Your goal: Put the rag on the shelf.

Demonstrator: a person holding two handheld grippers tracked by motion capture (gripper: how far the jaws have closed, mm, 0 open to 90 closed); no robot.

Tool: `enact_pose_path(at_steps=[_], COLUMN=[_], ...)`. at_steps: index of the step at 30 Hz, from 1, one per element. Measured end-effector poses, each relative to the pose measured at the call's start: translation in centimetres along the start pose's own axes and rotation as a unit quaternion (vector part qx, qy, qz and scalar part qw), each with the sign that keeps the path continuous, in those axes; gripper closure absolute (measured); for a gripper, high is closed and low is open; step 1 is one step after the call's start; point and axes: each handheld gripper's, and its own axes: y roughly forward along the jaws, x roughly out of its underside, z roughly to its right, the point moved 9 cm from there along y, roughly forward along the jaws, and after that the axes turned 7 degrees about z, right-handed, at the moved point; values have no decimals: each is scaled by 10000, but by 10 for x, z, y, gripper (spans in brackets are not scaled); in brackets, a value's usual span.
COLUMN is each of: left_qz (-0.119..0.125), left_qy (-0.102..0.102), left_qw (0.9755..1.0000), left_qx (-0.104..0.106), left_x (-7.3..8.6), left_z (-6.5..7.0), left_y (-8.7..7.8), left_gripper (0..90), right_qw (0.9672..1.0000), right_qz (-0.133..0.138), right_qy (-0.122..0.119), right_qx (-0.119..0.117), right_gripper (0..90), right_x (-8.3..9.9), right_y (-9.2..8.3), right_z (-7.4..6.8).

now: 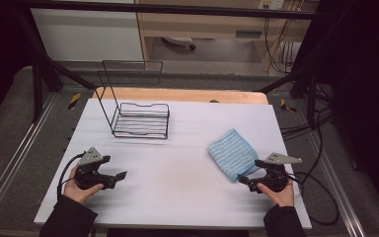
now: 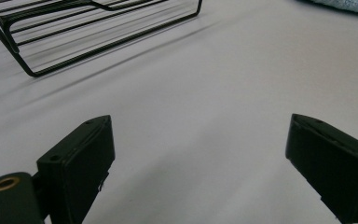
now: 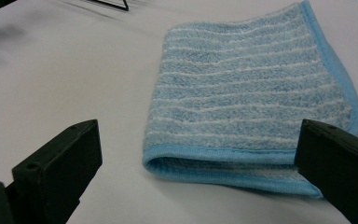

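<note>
A folded blue towel with white stripes (image 1: 232, 150) lies flat on the right part of the white table (image 1: 177, 192). My right gripper (image 1: 249, 172) sits low at the towel's near corner, held by a hand. In the right gripper view the jaws of that gripper (image 3: 199, 128) stand wide apart. The towel's folded edge (image 3: 223, 158) lies just ahead of them, untouched. My left gripper (image 1: 116, 168) rests at the front left, open, with bare table between its jaws (image 2: 200, 126). A black wire rack (image 1: 140, 118) stands at the back left, its front rail (image 2: 88, 51) ahead of the left gripper.
A wooden board (image 1: 187, 95) runs along the table's far edge. Black cables (image 1: 316, 182) trail off the right side, beside a metal rail (image 1: 343, 197). Dark frame bars (image 1: 44, 64) rise at both back corners. A corner of the towel (image 2: 340, 4) shows in the left gripper view.
</note>
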Motion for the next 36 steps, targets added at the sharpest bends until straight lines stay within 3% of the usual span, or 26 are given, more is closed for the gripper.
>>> enact_pose_path(at_steps=[22,36], left_qz=[-17,-37], left_qy=[16,-1], left_qw=[10000,10000], left_qx=[-28,-70], left_x=[1,3], left_z=[0,-1], left_y=[0,0], left_gripper=[83,91], right_qw=[9999,9997], right_qz=[-128,-152], right_qy=[-41,-187], right_qx=[53,88], right_gripper=[14,13], right_x=[2,-1], right_y=[6,14], right_z=[-5,-14])
